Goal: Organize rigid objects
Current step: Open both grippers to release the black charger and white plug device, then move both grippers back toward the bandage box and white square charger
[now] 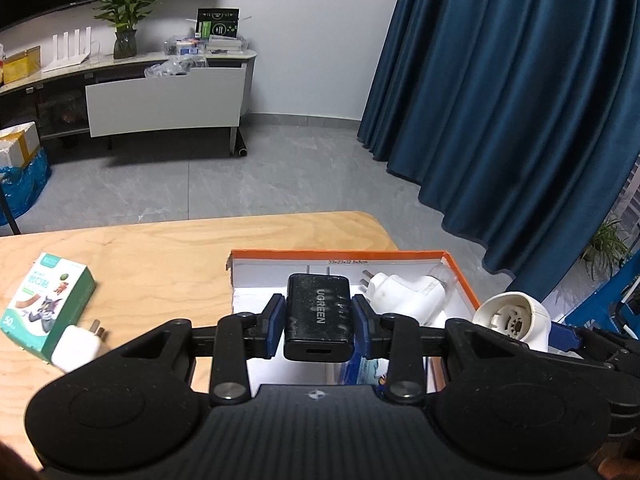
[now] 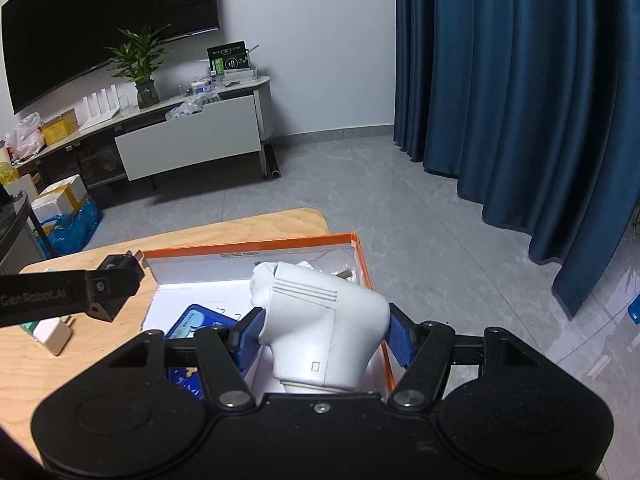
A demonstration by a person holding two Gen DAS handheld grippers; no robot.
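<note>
Black charger [image 1: 319, 318] clamped between left gripper [image 1: 319, 322] pads

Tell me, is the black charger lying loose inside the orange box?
No: the black charger is clamped between the blue pads of the left gripper, held above the orange box.

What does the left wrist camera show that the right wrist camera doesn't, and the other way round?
Only the left wrist view shows the UGREEN lettering on the black charger clamped in the left gripper, and the picture side of the green box. Only the right wrist view shows the blue packet clearly inside the box, and the big dark screen. Both show the orange-rimmed box on the wooden table, the small white charger, and the white lamp adapter in the right gripper.
</note>
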